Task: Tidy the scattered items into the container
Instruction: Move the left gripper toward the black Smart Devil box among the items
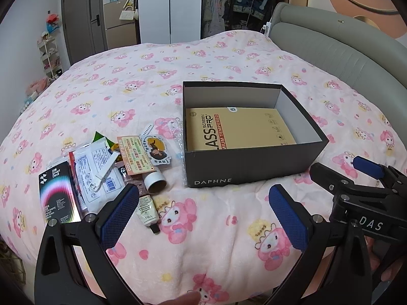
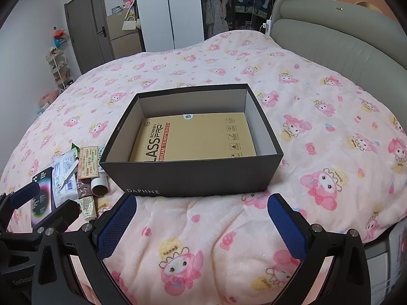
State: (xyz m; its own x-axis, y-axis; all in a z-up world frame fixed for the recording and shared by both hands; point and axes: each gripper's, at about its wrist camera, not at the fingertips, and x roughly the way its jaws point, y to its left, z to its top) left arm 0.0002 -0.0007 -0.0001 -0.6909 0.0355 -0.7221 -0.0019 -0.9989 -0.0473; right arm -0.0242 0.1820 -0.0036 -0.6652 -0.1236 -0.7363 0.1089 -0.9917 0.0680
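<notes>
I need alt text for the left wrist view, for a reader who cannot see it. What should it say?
An open dark box sits on a pink cartoon-print blanket, holding one tan screen-protector pack. Left of it lies a pile of small packets, a cardboard tube and a small cream tube. The left gripper is open and empty in front.

- Pretty clearly a home bedroom: a big bed [image 1: 178, 76] was covered by a fluffy pink blanket [image 2: 318, 117] printed all over with cartoon characters.
- A padded grey-green headboard [image 1: 330, 50] was seen along the right side.
- A white wardrobe [image 2: 168, 10] and a glass-fronted closet [image 2: 229, 5] with hung clothes and plushies were lined up at the back.
- A dark door [image 1: 81, 23] and a small white shelf rack [image 1: 49, 56] packed with knick-knacks were spotted on the left wall.
</notes>
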